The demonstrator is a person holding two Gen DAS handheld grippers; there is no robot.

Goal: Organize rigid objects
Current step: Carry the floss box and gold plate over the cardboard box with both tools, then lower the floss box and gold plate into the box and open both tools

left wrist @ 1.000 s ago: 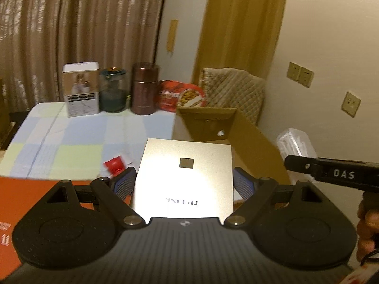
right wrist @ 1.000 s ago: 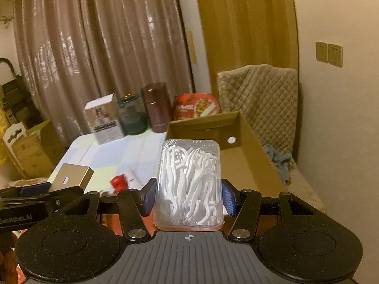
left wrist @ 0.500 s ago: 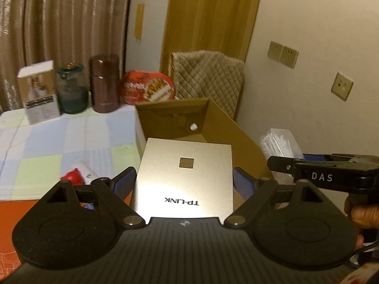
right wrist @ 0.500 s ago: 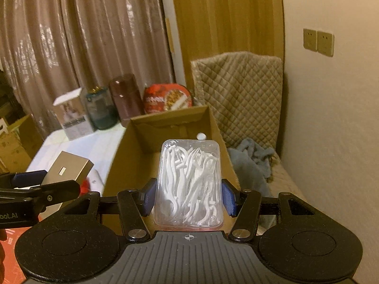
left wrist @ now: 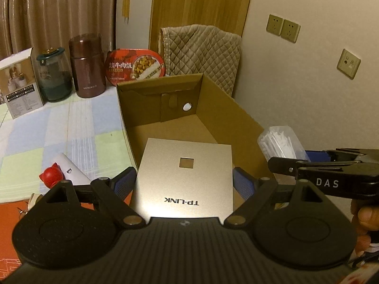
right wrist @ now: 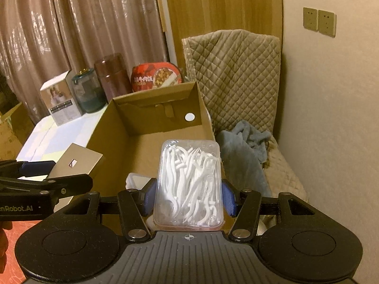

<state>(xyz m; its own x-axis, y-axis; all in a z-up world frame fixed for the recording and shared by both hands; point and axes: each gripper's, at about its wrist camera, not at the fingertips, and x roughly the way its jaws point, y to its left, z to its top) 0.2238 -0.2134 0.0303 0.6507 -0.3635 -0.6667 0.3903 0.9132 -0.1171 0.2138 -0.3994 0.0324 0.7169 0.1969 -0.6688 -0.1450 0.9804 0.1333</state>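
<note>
Cardboard box (left wrist: 227,108) ahead — left tool (left wrist: 184,184) grips router (left wrist: 184,175), right tool (right wrist: 188,198) floss-pick case (right wrist: 189,184) — jars (left wrist: 87,66) beyond.

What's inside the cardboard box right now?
The far floor of the cardboard box is bare. The near part is hidden by the router and the floss pick case.

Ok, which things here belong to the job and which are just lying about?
In the job:
TP-LINK box, in the left gripper
floss pick case, in the right gripper
cardboard box

Lying about:
brown flask
glass jar
meal tray
red figurine
</note>
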